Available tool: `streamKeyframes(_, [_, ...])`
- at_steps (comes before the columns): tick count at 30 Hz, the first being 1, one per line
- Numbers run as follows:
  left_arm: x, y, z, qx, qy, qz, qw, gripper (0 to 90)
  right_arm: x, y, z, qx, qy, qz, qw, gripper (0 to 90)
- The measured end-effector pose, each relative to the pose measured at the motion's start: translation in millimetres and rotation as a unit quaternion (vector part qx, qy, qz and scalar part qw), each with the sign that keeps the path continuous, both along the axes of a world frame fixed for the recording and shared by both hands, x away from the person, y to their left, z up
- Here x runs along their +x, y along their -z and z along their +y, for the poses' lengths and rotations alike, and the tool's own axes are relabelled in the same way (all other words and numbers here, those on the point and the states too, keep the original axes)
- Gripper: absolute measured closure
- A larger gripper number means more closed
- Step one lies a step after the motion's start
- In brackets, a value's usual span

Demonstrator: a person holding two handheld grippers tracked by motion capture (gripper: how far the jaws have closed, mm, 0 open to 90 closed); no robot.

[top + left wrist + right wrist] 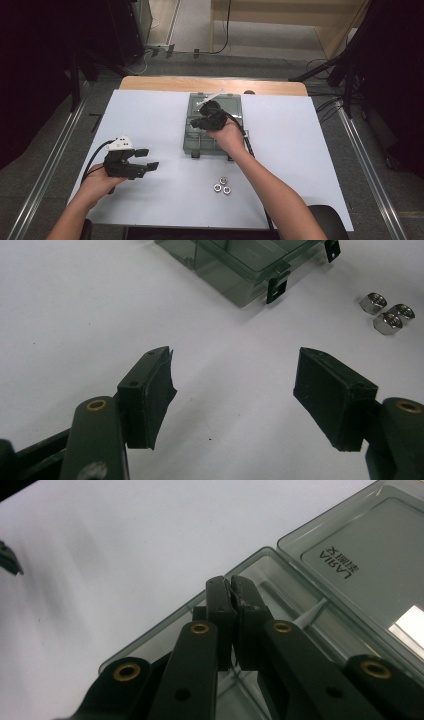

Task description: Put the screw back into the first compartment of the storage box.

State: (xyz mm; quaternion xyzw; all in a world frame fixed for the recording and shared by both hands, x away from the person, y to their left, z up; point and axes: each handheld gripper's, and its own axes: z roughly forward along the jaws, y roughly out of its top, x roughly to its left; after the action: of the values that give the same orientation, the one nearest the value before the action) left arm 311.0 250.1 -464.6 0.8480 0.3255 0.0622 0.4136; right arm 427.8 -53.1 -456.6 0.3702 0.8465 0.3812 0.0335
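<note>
Nuts (pixel 222 186) near table edge — left hand-held gripper (pixel 148 159) spread, right (pixel 200 120) closed.

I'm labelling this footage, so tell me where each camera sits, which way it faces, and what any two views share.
High view: above the person's side, looking forward and down on the table; both forearms, left gripper, right gripper over the box.
Left gripper view: on the left gripper, along its open fingers toward the box and nuts.
Right gripper view: on the right gripper, shut fingers over the box.
Shared: all show the box.
</note>
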Motion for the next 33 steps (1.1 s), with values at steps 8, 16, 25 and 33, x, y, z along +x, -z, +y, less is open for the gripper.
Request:
streamKeyframes(8, [0.4,0.4,0.7,0.001,0.000,0.002,1.0000,31.6,3.4,5.8,4.8,-0.020,-0.017,-0.021,0.9994,60.1])
streamKeyframes(16, [1.0,0.9,1.2,0.002,-0.001,0.001,1.0000,31.5,-10.7,-5.7,-5.9,0.003,-0.031,-0.012,0.9994,41.8])
streamKeyframes(25, [1.4,0.8,0.9,0.002,-0.003,0.002,1.0000,31.5,-38.0,-19.3,-21.5,0.022,-0.049,-0.014,0.9984,33.7])
streamKeyframes(33, [2.1,0.6,1.5,0.002,-0.005,0.002,1.0000,31.5,-59.6,-25.0,-43.2,0.045,-0.050,-0.004,0.9977,30.8])
